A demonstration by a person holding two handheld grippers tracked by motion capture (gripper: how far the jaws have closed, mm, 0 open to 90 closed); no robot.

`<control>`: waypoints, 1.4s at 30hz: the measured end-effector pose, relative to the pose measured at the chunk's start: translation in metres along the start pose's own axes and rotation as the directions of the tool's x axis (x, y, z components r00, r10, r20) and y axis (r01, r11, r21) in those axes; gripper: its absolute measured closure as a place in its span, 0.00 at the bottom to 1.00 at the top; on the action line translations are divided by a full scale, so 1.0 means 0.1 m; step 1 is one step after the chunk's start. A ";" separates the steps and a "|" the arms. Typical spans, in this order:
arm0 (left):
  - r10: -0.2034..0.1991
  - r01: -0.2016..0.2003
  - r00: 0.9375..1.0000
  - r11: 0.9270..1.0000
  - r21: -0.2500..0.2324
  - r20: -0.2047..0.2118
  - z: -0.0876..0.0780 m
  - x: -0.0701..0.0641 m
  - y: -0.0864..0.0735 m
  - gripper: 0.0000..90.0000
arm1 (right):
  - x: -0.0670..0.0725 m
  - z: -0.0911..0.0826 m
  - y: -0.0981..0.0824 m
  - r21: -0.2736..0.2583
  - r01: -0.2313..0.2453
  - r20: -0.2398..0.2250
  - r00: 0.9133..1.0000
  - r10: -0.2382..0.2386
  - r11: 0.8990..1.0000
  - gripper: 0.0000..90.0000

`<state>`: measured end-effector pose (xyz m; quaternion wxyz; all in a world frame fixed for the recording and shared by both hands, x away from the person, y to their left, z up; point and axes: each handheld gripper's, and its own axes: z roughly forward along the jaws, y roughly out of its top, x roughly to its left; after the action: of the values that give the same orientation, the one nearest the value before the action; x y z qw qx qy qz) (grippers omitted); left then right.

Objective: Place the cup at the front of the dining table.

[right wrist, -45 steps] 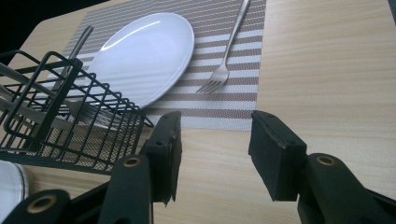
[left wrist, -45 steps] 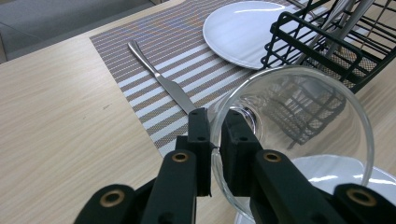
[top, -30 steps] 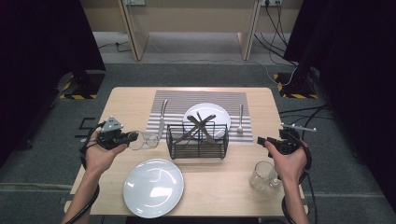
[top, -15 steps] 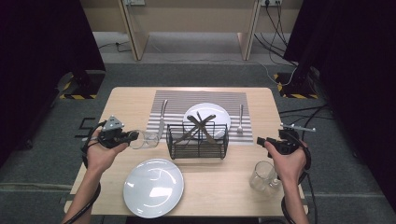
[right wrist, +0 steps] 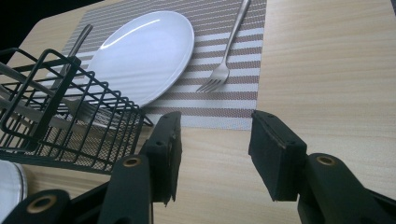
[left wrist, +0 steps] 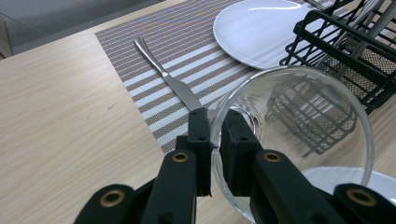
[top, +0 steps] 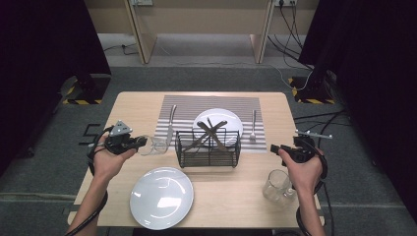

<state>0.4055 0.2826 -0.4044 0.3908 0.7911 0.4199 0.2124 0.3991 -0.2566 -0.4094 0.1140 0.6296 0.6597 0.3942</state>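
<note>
My left gripper (top: pixel 142 142) (left wrist: pixel 215 126) is shut on the rim of a clear glass (top: pixel 156 144) (left wrist: pixel 303 140). The glass lies tilted on its side at the left edge of the striped placemat (top: pixel 211 105), close to a knife (top: pixel 170 123) (left wrist: pixel 168 77). My right gripper (top: pixel 273 147) (right wrist: pixel 215 135) hovers open over bare table at the right, nothing between its jaws. It points toward the fork (top: pixel 253 125) (right wrist: pixel 224 60) and the white plate (top: pixel 218 123) (right wrist: pixel 144 51) on the placemat. A second glass (top: pixel 276 186) stands upright below my right hand.
A black wire basket (top: pixel 209 147) (right wrist: pixel 56 112) with several utensils sits mid-table, in front of the placemat plate. Another white plate (top: pixel 162 196) lies near the front edge. Cables trail off both table sides.
</note>
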 end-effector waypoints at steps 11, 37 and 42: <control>0.004 -0.004 1.000 1.000 0.007 -0.002 0.07 0.01 0.02 0.92 | -0.01 0.01 0.00 -0.001 0.000 0.001 1.000 0.000 1.000 0.60; 0.005 -0.005 1.000 1.000 0.024 -0.002 0.21 0.01 0.06 0.92 | -0.03 0.00 0.00 -0.002 -0.005 0.001 1.000 0.005 1.000 0.60; 0.004 -0.004 1.000 1.000 0.028 -0.001 0.22 0.02 0.05 0.92 | -0.03 0.01 0.00 -0.001 -0.002 0.001 1.000 0.002 1.000 0.59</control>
<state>0.4238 0.2723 -0.4137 0.3793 0.7972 0.4213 0.2077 0.4001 -0.2591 -0.4112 0.1140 0.6305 0.6588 0.3943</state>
